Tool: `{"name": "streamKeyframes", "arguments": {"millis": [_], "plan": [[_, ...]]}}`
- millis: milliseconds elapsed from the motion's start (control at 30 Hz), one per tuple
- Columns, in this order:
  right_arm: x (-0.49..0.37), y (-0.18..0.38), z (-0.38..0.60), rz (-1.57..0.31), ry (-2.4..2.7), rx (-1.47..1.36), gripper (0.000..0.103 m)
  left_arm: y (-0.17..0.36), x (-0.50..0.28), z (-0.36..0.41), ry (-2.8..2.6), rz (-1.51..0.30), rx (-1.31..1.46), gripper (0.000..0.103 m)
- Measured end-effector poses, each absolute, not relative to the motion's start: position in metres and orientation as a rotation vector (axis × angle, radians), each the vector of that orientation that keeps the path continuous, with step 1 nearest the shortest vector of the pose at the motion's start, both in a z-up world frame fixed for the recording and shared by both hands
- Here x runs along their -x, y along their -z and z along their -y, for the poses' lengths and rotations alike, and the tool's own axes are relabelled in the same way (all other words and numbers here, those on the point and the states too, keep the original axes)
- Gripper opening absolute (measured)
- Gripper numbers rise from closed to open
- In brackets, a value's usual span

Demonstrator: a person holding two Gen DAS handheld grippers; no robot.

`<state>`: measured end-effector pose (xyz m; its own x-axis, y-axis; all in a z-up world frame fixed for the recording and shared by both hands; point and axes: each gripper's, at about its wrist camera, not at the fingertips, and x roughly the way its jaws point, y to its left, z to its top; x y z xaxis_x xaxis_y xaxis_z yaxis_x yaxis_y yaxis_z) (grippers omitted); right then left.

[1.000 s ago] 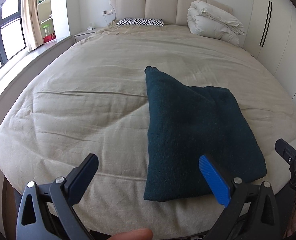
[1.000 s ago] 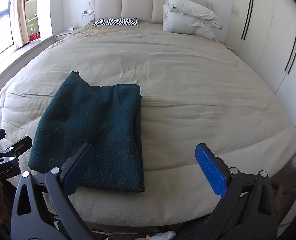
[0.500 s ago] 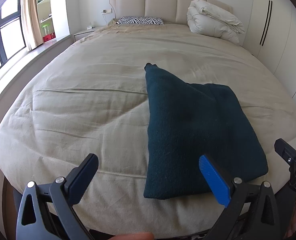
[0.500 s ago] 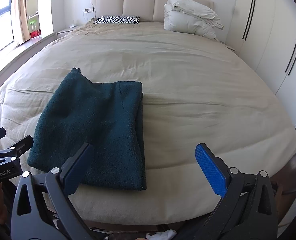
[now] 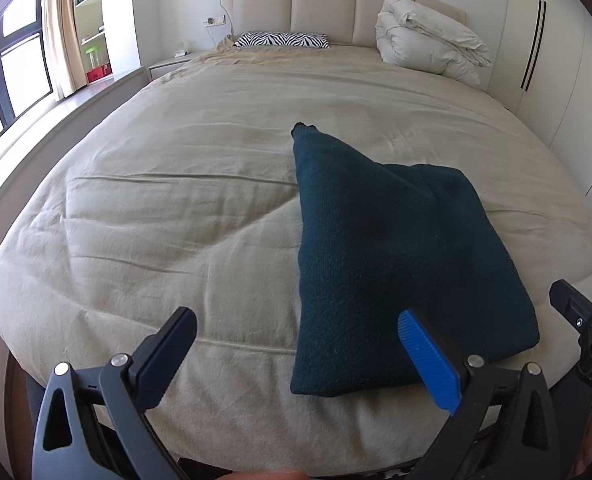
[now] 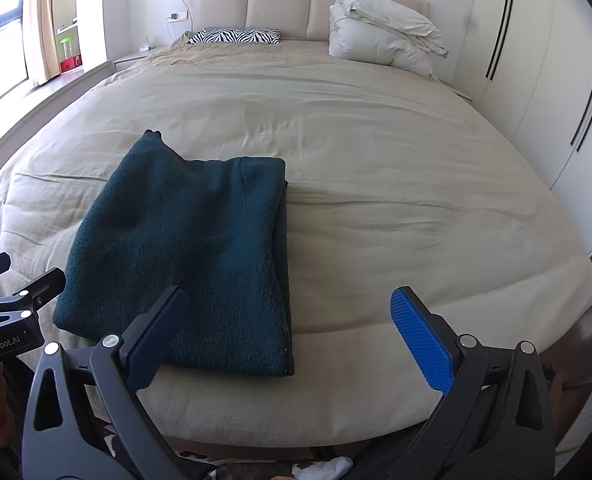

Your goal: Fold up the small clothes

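A dark teal knitted garment [image 5: 392,256] [image 6: 187,256] lies folded flat near the foot edge of the beige bed [image 5: 155,208] [image 6: 396,184]. One narrow corner of it points toward the headboard. My left gripper [image 5: 300,344] hovers open just short of the garment's near left edge, holding nothing. My right gripper [image 6: 291,328] is open too, over the garment's near right corner, empty. Each gripper shows at the side of the other's view.
A zebra-print pillow [image 5: 281,39] and a bundled white duvet [image 5: 428,50] sit at the headboard. White wardrobe doors [image 6: 536,80] line the right wall. A window and shelves [image 5: 87,40] stand on the left, past a low ledge.
Both grippers have drawn back and risen slightly, so the garment sits a bit farther from the fingers. The garment has not moved.
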<state>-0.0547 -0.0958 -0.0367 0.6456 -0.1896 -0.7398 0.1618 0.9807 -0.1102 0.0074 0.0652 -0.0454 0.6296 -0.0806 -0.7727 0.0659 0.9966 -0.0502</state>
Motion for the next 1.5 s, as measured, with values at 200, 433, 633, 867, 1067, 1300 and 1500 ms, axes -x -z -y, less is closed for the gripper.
{"name": "streamKeyframes", "arguments": {"millis": [200,433,633,867,1067,1300,1500], "plan": [[0.0545,0.0379,0.0951,-0.847,0.201,0.036,0.103,0.0463,-0.0077,-0.0657,0.083,-0.885,0.016,0.103],[0.0542,0.0394,0.0955,-0.85,0.2,0.035,0.103,0.0465,-0.0073,-0.0657,0.083,-0.886,0.015,0.103],[0.0542,0.0406,0.0956,-0.852,0.199,0.035,0.103,0.0472,-0.0077,-0.0667,0.085,-0.889,0.013,0.103],[0.0541,0.0413,0.0957,-0.852,0.199,0.035,0.103,0.0474,-0.0081,-0.0671,0.087,-0.89,0.012,0.103],[0.0543,0.0422,0.0962,-0.855,0.198,0.035,0.103,0.0481,-0.008,-0.0682,0.088,-0.892,0.01,0.103],[0.055,0.0451,0.0963,-0.858,0.197,0.038,0.103,0.0477,-0.0083,-0.0683,0.088,-0.893,0.007,0.103],[0.0552,0.0467,0.0975,-0.862,0.192,0.037,0.103,0.0475,-0.0074,-0.0686,0.09,-0.895,0.008,0.103]]}}
